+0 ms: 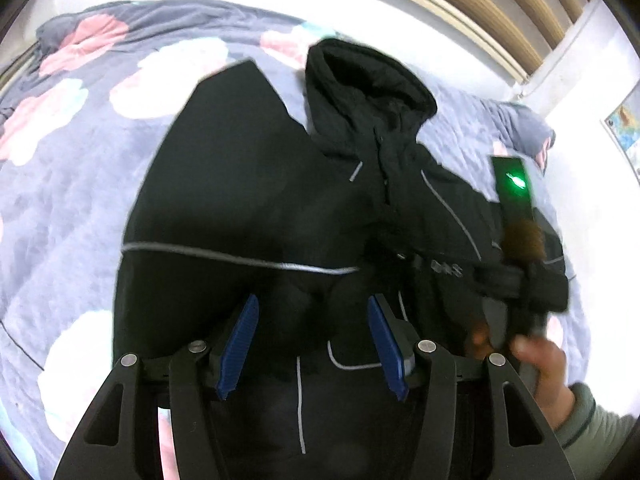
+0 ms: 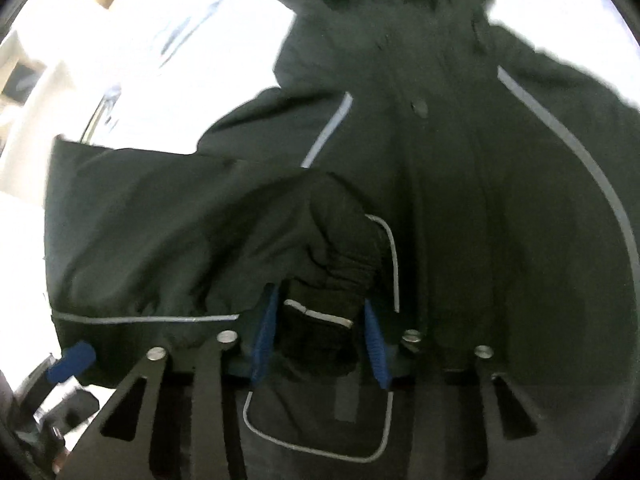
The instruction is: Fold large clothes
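Observation:
A black hooded jacket (image 1: 360,184) with grey reflective piping lies front up on the bed, hood at the far end. Its left sleeve (image 1: 224,184) is folded across the body. My left gripper (image 1: 312,312) hovers over the sleeve's end with its blue pads apart and nothing between them. In the right wrist view the jacket (image 2: 460,160) fills the frame. My right gripper (image 2: 320,308) is open around the sleeve cuff (image 2: 320,320), which lies between the pads on the jacket's pocket (image 2: 320,420). The right gripper also shows in the left wrist view (image 1: 516,280).
The bed has a grey-blue floral quilt (image 1: 80,140). A white wall and wooden slats (image 1: 480,8) lie beyond the bed. A poster (image 1: 624,128) hangs at the right. The person's hand (image 1: 540,364) holds the right gripper.

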`<control>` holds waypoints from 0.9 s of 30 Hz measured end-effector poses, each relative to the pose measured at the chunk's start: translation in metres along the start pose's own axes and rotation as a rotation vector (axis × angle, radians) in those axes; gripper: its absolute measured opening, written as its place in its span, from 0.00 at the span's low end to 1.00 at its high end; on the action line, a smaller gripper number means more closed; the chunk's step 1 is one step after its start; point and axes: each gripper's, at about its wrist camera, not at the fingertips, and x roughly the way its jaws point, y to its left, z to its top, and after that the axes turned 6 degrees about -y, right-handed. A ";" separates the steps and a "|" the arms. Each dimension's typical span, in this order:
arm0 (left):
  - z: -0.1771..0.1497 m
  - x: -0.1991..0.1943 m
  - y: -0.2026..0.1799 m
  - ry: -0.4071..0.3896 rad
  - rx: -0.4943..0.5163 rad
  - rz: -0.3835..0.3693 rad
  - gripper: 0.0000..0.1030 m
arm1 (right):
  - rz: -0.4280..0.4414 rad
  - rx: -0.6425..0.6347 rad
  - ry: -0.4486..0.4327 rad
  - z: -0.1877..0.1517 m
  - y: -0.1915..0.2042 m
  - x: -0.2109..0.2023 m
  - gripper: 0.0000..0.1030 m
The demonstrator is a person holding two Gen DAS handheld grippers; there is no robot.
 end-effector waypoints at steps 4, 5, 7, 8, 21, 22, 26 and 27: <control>0.011 -0.017 -0.002 -0.056 -0.003 -0.014 0.57 | -0.058 -0.053 -0.104 0.000 0.005 -0.058 0.39; 0.013 -0.020 -0.004 -0.067 0.002 -0.019 0.57 | -0.073 -0.058 -0.123 0.001 0.007 -0.069 0.39; 0.017 -0.018 -0.010 -0.075 0.019 -0.018 0.57 | -0.139 -0.080 -0.185 0.003 -0.002 -0.102 0.39; 0.019 -0.015 -0.013 -0.072 0.027 -0.021 0.57 | -0.167 -0.084 -0.203 0.003 -0.009 -0.114 0.39; -0.007 0.150 -0.009 0.194 0.031 0.182 0.56 | -0.427 0.105 -0.111 0.003 -0.163 -0.110 0.35; -0.007 0.156 -0.004 0.185 0.012 0.173 0.57 | -0.424 0.125 -0.081 0.000 -0.172 -0.100 0.35; 0.000 0.160 -0.007 0.194 0.026 0.197 0.57 | -0.424 0.154 -0.032 -0.015 -0.197 -0.069 0.37; 0.001 0.158 -0.010 0.192 0.048 0.204 0.57 | -0.427 0.150 -0.029 -0.014 -0.197 -0.069 0.37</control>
